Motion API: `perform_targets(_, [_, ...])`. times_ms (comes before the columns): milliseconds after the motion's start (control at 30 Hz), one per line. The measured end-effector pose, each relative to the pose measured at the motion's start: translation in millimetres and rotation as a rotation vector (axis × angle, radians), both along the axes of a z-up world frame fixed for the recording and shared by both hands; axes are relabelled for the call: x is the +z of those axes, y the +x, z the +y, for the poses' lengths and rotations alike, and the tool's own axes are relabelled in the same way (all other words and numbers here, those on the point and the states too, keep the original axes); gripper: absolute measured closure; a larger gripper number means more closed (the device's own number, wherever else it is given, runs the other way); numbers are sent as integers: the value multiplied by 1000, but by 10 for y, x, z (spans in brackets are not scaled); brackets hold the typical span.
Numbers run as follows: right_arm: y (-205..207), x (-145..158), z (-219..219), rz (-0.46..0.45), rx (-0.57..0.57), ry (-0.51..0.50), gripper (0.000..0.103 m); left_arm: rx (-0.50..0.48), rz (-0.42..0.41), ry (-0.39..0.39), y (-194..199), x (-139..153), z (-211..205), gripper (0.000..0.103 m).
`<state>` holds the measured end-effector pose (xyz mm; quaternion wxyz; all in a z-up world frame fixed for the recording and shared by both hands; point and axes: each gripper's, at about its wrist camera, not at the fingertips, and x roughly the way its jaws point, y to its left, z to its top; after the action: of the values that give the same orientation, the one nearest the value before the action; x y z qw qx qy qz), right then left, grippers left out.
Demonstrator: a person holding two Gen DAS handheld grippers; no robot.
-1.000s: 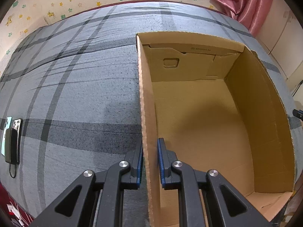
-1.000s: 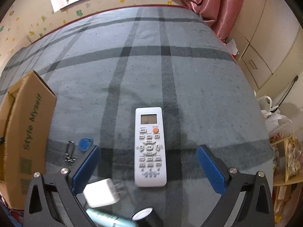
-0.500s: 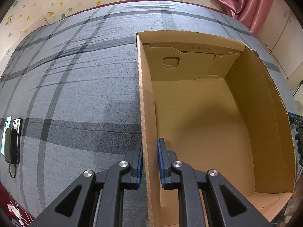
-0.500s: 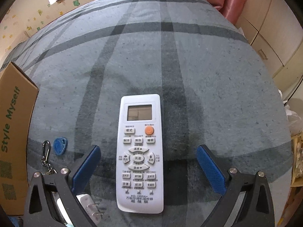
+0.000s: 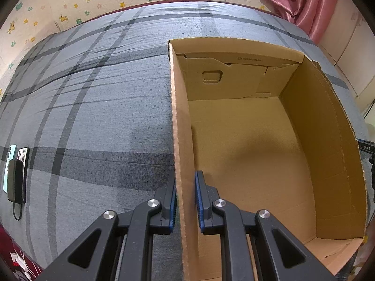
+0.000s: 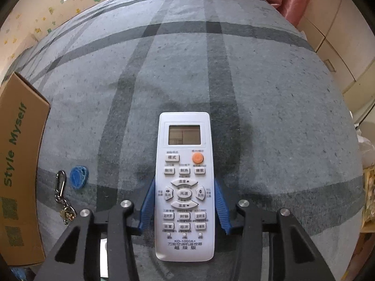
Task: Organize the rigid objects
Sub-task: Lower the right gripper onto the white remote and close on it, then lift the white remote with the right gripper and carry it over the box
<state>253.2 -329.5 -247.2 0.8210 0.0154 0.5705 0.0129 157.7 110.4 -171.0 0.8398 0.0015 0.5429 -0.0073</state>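
On the grey plaid bedcover lies a white remote control [image 6: 184, 138], face up and lengthwise between the fingers of my right gripper [image 6: 184, 182]. Its jaws are closing, and the blue pads [image 6: 148, 203] touch both long sides of the remote at its lower half. My left gripper [image 5: 186, 178] is shut on the near left wall of an open brown cardboard box [image 5: 316, 140], one pad inside and one outside. Nothing lies in the box. Its printed outer side [image 6: 18, 164] shows at the left edge of the right wrist view.
Left of the remote lie a blue key fob [image 6: 79, 176] and a metal keychain [image 6: 61, 196]. Part of a white charger [image 6: 103, 257] shows under my right gripper. Two phones with a black power bank [image 5: 16, 175] lie far left of the box. Pink curtain [image 5: 304, 2] hangs behind.
My right gripper came down over the remote, and its wide-open jaws closed in onto the remote's sides. The left gripper and the box have not moved.
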Motion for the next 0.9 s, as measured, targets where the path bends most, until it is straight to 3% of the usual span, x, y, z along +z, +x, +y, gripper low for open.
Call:
perform_targets(500, [-102, 213, 381, -7, -36, -54, 54, -1, 0, -16, 3, -9, 39, 88])
perform_targets(900, [-285, 599, 662, -34, -42, -69, 54, -4, 3, -14, 17, -20, 35, 88])
